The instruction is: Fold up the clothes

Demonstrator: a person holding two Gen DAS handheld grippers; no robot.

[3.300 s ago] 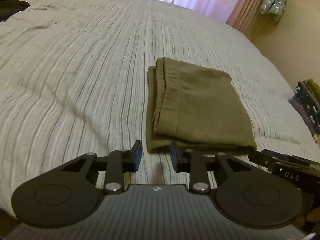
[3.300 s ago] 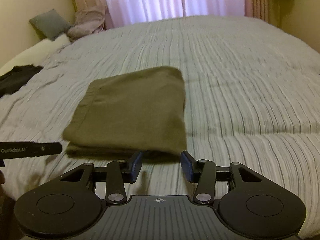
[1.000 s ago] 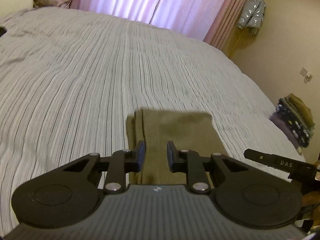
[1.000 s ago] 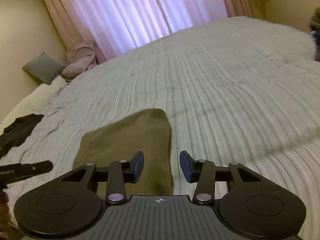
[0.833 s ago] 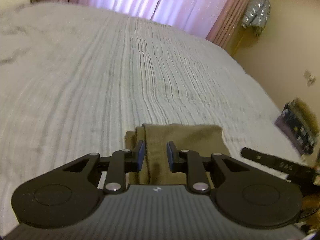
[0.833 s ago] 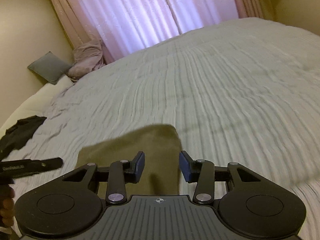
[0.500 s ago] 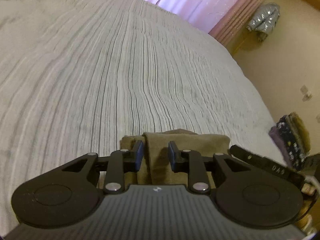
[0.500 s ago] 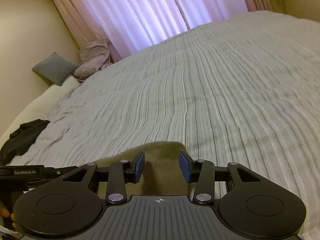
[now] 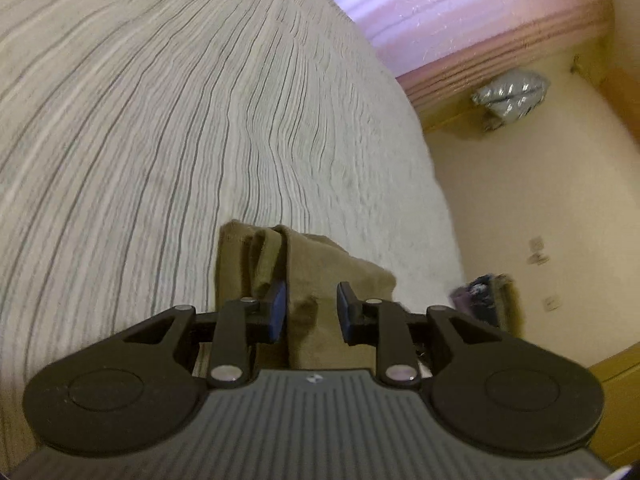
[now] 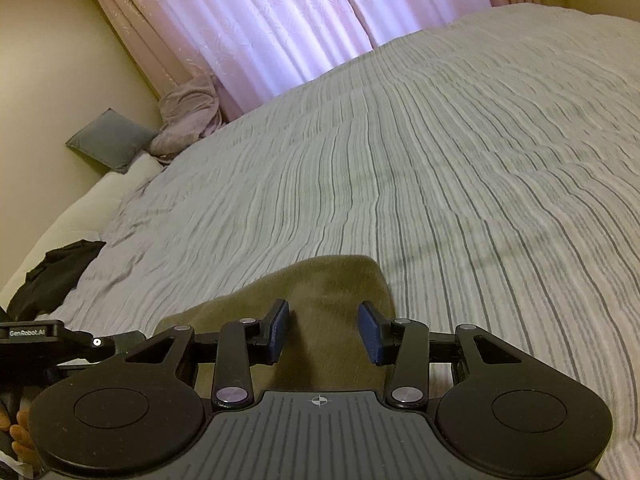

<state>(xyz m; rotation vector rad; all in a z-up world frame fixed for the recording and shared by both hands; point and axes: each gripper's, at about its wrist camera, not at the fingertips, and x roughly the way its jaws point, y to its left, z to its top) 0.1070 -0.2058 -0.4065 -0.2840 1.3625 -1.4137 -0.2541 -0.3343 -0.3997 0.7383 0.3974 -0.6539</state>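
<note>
A folded olive-green garment (image 9: pixel 320 280) hangs lifted above the striped grey bedspread (image 9: pixel 160 140). My left gripper (image 9: pixel 311 312) is shut on its near edge, the cloth bunched between the blue pads. The same garment shows in the right wrist view (image 10: pixel 332 292). My right gripper (image 10: pixel 325 332) has the cloth running between its pads, and the garment rises with it off the bedspread (image 10: pixel 440 160). The part of the garment under both gripper bodies is hidden. The left gripper's body (image 10: pixel 48 340) shows at the right wrist view's left edge.
A stack of folded clothes (image 9: pixel 486 304) sits low by the wall at the right. A black garment (image 10: pixel 52 276) lies at the bed's left edge. A grey cushion (image 10: pixel 110 144) and pink blanket (image 10: pixel 188 116) lie near the pink curtains (image 10: pixel 300 20).
Both grippers closed on the garment's near edge and lifted it off the bed. They have swung it right, toward the wall; the left view now tilts and shows the stack.
</note>
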